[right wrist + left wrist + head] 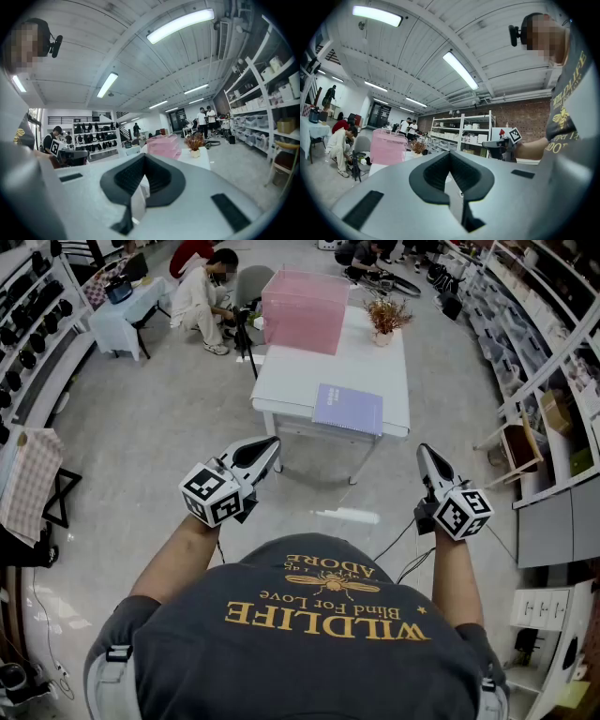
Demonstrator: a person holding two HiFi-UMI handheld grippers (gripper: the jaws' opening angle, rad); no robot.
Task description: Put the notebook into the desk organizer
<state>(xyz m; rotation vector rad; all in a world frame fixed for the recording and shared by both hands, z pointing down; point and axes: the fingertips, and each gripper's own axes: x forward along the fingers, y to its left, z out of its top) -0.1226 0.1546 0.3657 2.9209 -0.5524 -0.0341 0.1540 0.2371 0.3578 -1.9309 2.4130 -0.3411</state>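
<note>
Left hand-held gripper (265, 446) jaws together, empty | right hand-held gripper (424, 454) likewise closed, empty | notebook (348, 409) lay flat at tabletop (375, 371) near edge, organizer (304, 298) at far end | I judged: step closer, open jaws, pinch notebook's near edge.

Probably a workshop; stocked shelving (528, 322); brick wall (526, 115).
</note>
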